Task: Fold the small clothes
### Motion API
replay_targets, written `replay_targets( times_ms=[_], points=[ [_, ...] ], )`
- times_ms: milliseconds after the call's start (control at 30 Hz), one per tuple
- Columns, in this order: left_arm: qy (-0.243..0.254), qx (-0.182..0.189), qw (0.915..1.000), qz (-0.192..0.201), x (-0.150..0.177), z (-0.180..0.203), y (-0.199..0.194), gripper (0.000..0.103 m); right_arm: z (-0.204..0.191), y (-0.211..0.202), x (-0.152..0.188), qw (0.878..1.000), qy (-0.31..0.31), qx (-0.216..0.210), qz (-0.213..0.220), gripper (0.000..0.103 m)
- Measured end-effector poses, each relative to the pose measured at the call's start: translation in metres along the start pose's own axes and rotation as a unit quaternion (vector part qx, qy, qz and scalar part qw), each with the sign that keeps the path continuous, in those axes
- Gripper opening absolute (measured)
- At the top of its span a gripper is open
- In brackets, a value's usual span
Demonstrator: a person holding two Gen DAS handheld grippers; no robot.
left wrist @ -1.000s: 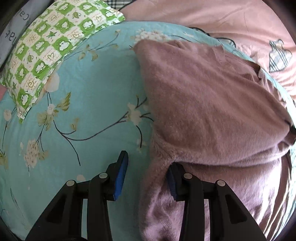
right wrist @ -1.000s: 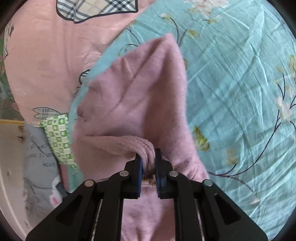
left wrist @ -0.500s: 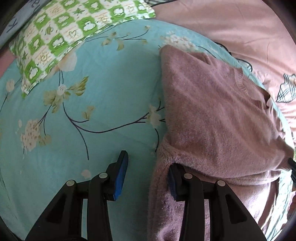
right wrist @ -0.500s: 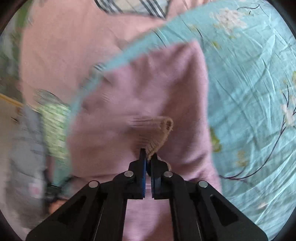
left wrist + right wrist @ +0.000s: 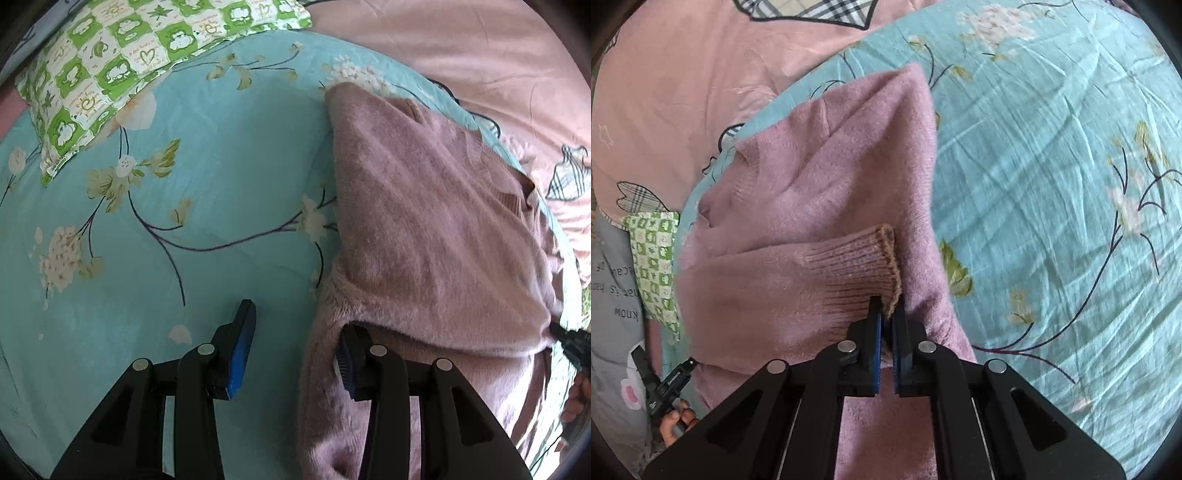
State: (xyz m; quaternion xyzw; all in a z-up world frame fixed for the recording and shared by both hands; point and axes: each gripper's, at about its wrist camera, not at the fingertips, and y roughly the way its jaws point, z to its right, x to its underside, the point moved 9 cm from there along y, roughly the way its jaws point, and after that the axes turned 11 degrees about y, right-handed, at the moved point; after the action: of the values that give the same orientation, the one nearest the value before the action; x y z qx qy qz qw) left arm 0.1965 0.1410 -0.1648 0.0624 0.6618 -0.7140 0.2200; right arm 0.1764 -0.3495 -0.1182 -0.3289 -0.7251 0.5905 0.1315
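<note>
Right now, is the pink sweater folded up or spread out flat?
Partly folded. The pink sweater has one sleeve pulled across its body, its ribbed cuff pinched in the right tongs.

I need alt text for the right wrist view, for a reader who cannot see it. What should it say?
The right gripper is shut on the ribbed cuff of a mauve sweater, holding the sleeve across the sweater's body. The sweater lies on a turquoise floral bedsheet, with a pink blanket behind it and a green checked pillow at the left edge.
</note>
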Motion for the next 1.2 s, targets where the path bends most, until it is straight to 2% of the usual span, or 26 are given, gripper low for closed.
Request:
replay_targets(
  times_ms=[100,167,233,400,500,600,800,1033,1200],
  points=[
    [0.005,0.004,0.9999,-0.01,0.01,0.0,-0.009,0.042,-0.012,-0.004,0.007,1.0,-0.004,0.005,0.001,0.016],
    [0.01,0.013,0.9998,-0.012,0.017,0.003,-0.019,0.041,-0.017,-0.016,0.012,1.0,-0.012,0.001,0.013,0.035],
    [0.021,0.023,0.9994,-0.013,0.027,0.007,-0.032,0.041,-0.018,-0.027,0.018,0.999,-0.021,-0.004,0.027,0.048],
    [0.04,0.052,0.9975,-0.025,0.06,0.023,-0.06,0.044,-0.03,-0.048,0.055,0.998,-0.048,-0.034,0.03,0.049],
    [0.044,0.094,0.9935,-0.047,0.093,0.044,-0.074,0.046,-0.032,-0.048,0.086,0.997,-0.051,-0.046,0.018,0.049],
    [0.064,0.099,0.991,-0.064,0.126,0.06,-0.085,0.047,-0.03,-0.046,0.115,0.997,-0.052,-0.054,0.003,0.049],
    [0.067,0.14,0.9815,-0.113,0.183,0.09,-0.094,0.049,-0.025,-0.049,0.165,0.997,-0.06,-0.045,-0.014,0.049],
    [0.062,0.173,0.9723,-0.145,0.198,0.113,-0.09,0.053,-0.019,-0.071,0.199,0.997,-0.06,-0.049,-0.002,0.049],
    [0.071,0.178,0.9663,-0.172,0.201,0.127,-0.079,0.064,-0.006,-0.092,0.215,0.998,-0.05,-0.047,0.016,0.05]
  ],
)
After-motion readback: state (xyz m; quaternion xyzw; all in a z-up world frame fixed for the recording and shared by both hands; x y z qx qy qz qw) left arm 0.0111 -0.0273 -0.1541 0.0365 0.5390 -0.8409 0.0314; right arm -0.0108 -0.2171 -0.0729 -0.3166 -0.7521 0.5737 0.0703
